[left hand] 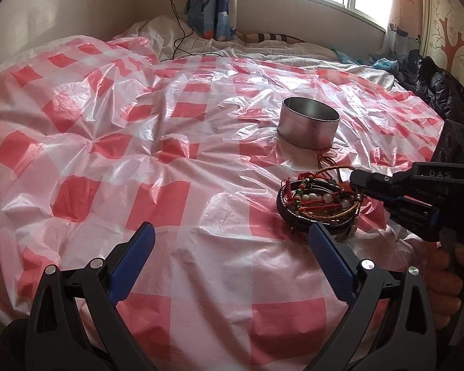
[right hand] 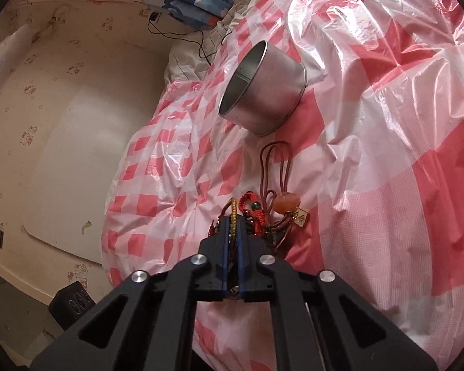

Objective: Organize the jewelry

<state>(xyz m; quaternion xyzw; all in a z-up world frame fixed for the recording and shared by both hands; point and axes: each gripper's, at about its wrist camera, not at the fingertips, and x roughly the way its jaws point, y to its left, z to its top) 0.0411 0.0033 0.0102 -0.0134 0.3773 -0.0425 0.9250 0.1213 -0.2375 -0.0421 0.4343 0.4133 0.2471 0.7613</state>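
Note:
A pile of bracelets and cords (left hand: 320, 202) lies on the red-and-white checked plastic sheet (left hand: 182, 160), in red, yellow, green, black and white beads. A round metal tin (left hand: 309, 122), open at the top, stands just beyond the pile; it also shows in the right wrist view (right hand: 263, 89). My right gripper (right hand: 232, 225) is shut on a yellow braided bracelet (right hand: 232, 213) at the pile's right side; it also shows in the left wrist view (left hand: 360, 185). A red cord with an orange bead and gold tag (right hand: 286, 202) lies beside it. My left gripper (left hand: 232, 244) is open and empty, just in front of the pile.
The sheet covers a bed. A black charger cable (left hand: 178, 31) runs from the wall onto the bed's far side. Blue patterned curtains (left hand: 212, 3) hang below the window. Dark clothing (left hand: 439, 83) lies at the bed's right edge.

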